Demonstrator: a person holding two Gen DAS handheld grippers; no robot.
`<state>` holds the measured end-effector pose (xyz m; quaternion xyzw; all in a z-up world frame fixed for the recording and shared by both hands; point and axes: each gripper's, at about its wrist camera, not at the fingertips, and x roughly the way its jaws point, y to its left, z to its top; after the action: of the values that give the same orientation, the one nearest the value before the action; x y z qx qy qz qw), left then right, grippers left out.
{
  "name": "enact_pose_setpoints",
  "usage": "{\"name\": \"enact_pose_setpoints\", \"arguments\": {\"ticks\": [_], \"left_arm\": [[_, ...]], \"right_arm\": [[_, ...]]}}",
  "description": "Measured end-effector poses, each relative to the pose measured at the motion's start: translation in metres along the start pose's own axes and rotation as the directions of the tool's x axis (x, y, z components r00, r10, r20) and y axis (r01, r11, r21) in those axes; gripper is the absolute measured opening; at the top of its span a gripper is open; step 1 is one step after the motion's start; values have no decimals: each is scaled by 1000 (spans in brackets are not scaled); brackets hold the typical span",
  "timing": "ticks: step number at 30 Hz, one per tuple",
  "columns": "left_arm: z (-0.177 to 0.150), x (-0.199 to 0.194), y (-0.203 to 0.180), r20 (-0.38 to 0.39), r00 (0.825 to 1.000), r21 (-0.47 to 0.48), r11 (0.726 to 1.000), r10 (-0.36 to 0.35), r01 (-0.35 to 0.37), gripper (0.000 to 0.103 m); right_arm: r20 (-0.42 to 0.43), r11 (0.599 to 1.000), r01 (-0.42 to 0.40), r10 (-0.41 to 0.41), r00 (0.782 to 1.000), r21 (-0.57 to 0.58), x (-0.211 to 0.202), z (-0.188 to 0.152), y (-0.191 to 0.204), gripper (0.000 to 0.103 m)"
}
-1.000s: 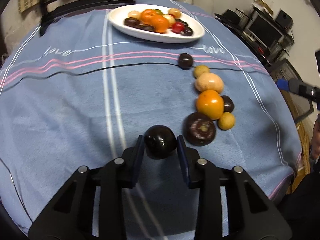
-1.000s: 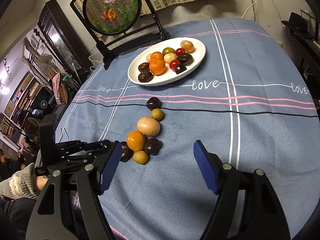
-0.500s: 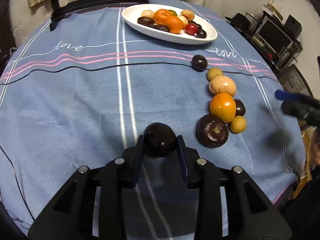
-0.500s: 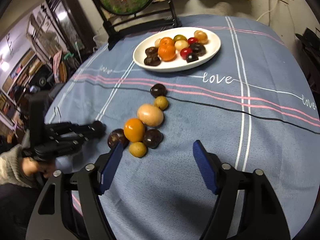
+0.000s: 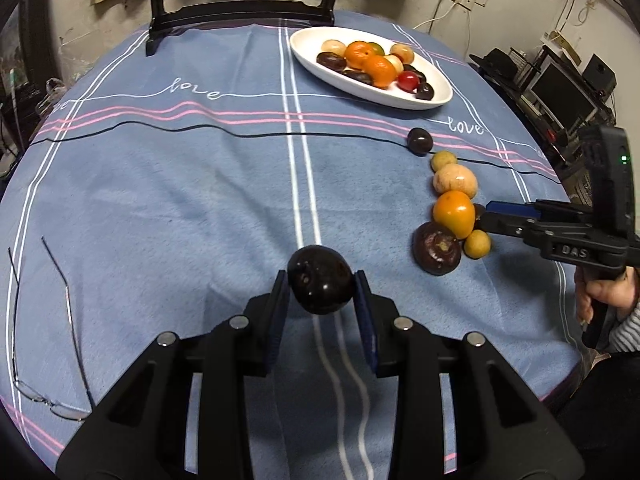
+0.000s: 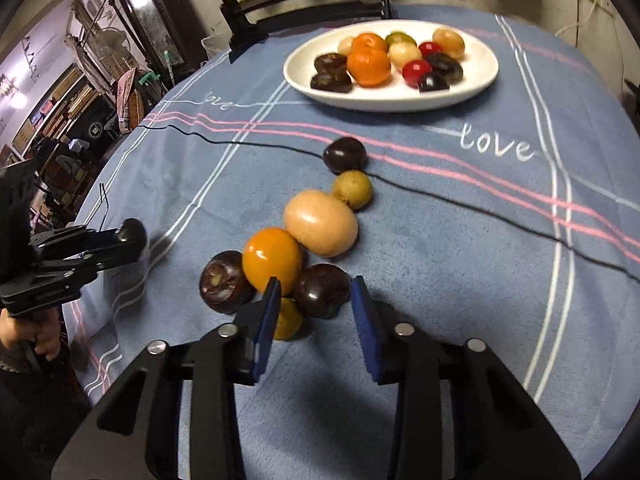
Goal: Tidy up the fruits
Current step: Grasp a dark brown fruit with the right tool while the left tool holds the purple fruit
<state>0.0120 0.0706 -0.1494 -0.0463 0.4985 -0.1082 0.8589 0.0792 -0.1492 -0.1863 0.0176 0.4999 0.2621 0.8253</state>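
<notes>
Holding a dark plum [image 5: 321,285] in the left gripper [image 5: 322,292], right gripper [image 6: 316,300] spread by loose fruits [image 6: 320,222]

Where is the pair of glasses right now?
In the left wrist view, the glasses lie on the blue tablecloth near its lower left edge, left of the left claw, which holds a dark fruit.

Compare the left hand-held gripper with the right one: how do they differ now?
The left hand-held gripper is shut on a dark fruit; the right hand-held gripper is open. The left is apart from the fruit row; the right reaches into it, around a dark plum. Both have blue pads.
</notes>
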Motion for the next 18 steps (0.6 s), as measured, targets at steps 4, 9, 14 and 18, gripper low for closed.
{"name": "enact_pose_setpoints", "arguments": {"ticks": [4, 9, 14, 18], "left_arm": [[-2, -2, 1, -6, 1000, -1, 1000, 6, -6, 33], [0, 1, -2, -11, 1000, 8, 1000, -1, 1, 33], [9, 8, -8, -11, 1000, 21, 1000, -17, 17, 33], [26, 15, -14, -6, 999, 33, 999, -34, 34, 33]], "right_arm": [[0, 998, -38, 39, 999, 49, 6, 0, -7, 35], [-1, 995, -70, 71, 998, 73, 5, -2, -12, 31], [13, 997, -55, 54, 998, 59, 1, -3, -10, 30], [43, 994, -46, 42, 998, 100, -13, -3, -22, 30]]}}
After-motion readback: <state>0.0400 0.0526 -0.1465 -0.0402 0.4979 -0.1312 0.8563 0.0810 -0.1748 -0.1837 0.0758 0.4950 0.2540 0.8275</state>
